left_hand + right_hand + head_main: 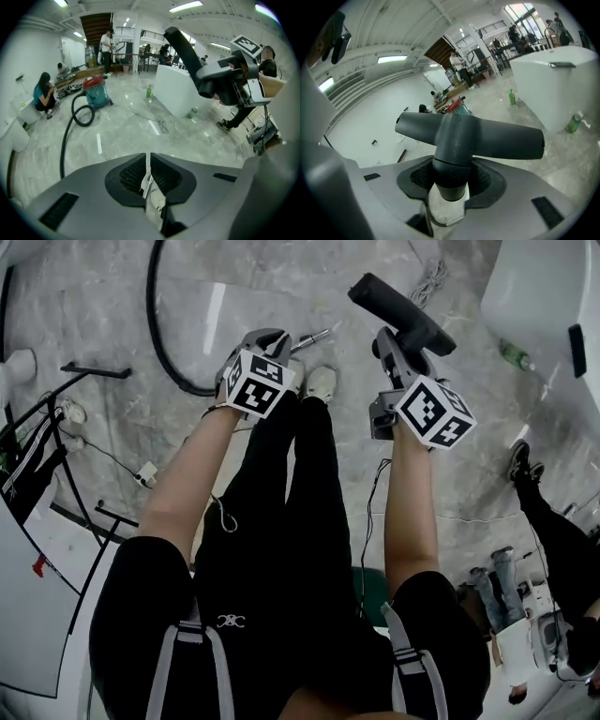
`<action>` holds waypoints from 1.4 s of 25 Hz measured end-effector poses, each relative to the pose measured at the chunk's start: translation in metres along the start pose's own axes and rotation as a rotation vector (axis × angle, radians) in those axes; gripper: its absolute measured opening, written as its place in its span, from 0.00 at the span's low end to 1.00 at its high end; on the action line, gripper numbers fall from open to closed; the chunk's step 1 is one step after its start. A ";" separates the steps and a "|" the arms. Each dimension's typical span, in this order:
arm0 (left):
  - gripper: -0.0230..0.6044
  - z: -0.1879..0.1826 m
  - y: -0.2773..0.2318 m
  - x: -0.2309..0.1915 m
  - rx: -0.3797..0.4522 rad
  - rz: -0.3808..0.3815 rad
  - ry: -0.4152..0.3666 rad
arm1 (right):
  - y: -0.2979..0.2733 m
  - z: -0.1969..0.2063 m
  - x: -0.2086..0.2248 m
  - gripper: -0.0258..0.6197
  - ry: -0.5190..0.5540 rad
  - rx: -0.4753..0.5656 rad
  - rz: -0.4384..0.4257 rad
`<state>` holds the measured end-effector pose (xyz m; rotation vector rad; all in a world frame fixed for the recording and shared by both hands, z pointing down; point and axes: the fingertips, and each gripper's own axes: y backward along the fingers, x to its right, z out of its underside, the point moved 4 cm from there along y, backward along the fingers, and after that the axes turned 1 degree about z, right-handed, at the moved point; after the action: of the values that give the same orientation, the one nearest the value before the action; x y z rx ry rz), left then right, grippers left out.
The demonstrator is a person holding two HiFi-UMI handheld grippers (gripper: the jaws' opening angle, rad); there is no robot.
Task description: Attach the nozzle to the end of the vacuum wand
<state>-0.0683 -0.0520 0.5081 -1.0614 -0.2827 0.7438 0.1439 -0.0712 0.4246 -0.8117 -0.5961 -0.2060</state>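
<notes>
The black T-shaped nozzle (401, 307) sticks up from my right gripper (392, 345), whose jaws are shut on its round neck. In the right gripper view the nozzle (468, 136) fills the middle, its neck clamped in my right gripper (452, 174). The silver vacuum wand (312, 336) lies on the floor by my white shoes, joined to a black hose (155, 324). My left gripper (272, 339) hangs over the wand's near end, shut and empty. In the left gripper view a sliver of the wand (146, 182) shows below the left gripper (148, 160).
A red and teal vacuum canister (96, 90) stands far back, its hose (65, 136) looping over the marble floor. A white counter (176, 91) with green bottles (192, 112) beside it is on the right. People sit at the left wall (42, 93). A black rack (56, 427) stands left.
</notes>
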 end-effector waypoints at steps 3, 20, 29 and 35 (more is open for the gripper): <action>0.16 0.060 -0.108 -0.014 -0.081 0.067 -0.034 | -0.071 0.060 0.055 0.31 -0.059 -0.062 -0.032; 0.37 0.321 -0.462 -0.010 -0.453 0.114 -0.249 | -0.272 0.256 0.233 0.31 -0.120 -0.208 -0.026; 0.35 0.314 -0.452 -0.009 -0.430 0.121 -0.242 | -0.279 0.246 0.227 0.31 -0.144 -0.201 -0.048; 0.35 0.264 -0.374 -0.018 -0.276 0.197 -0.203 | -0.277 0.228 0.211 0.31 -0.185 -0.189 -0.091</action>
<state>-0.0703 0.0135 0.9615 -1.2892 -0.4692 1.0133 0.1116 -0.0819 0.8390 -0.9942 -0.7973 -0.2753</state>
